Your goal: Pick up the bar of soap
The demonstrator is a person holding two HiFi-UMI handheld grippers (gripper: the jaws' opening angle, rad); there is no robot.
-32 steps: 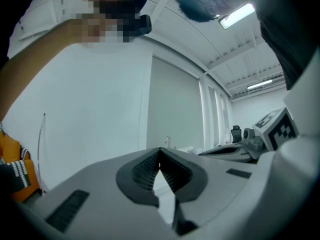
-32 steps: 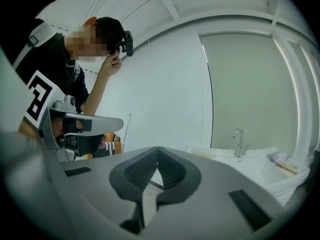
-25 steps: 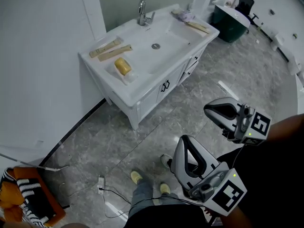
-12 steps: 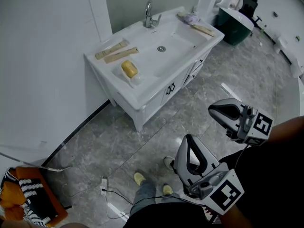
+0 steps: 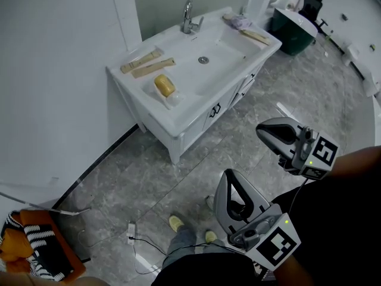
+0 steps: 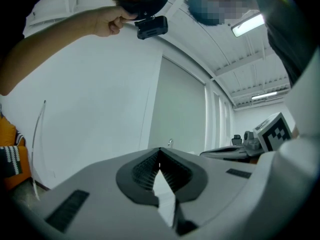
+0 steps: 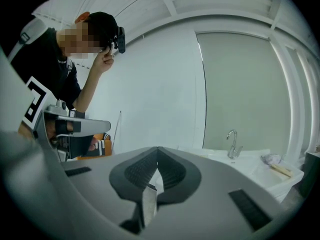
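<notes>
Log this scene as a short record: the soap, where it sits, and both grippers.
soap: yellow bar on a clear dish, beside the basin
faucet: at the basin's back edge
left gripper: shut, empty, well short of the sink
right gripper: shut, empty, well short of the sink
progress: soap not yet picked up

Yellow soap bar (image 5: 165, 85) lying on sink counter (image 5: 178, 115), left of basin.
</notes>
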